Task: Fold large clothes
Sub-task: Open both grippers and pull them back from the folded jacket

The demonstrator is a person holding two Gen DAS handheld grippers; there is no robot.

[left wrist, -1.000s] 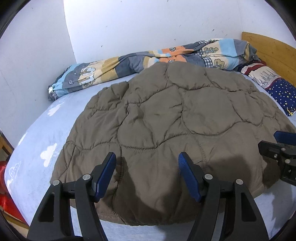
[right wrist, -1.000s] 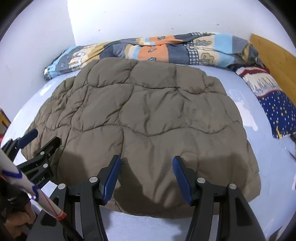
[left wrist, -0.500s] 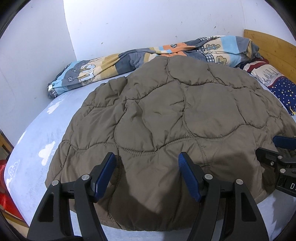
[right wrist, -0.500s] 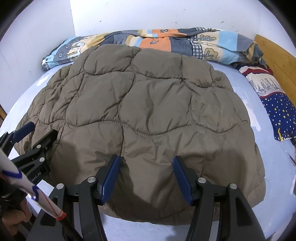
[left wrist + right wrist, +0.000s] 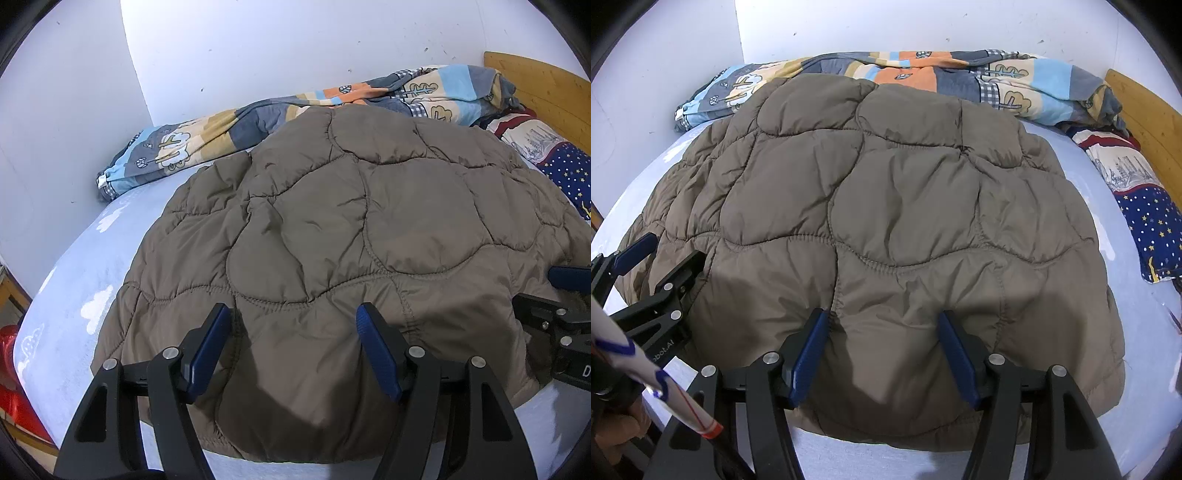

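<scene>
Brown quilted jacket [image 5: 369, 221] lying spread flat on light-blue bed [image 5: 92, 266], far edge touching patterned blanket [image 5: 221, 133] along wall. You are holding left gripper [image 5: 293, 343] over jacket's near hem, jaws standing apart, gripping nothing. Your right gripper [image 5: 882, 349] is hovering beside it over same hem, jaws also spread, nothing pinched. Starred pillow [image 5: 1156, 229] lying to right of jacket.
</scene>
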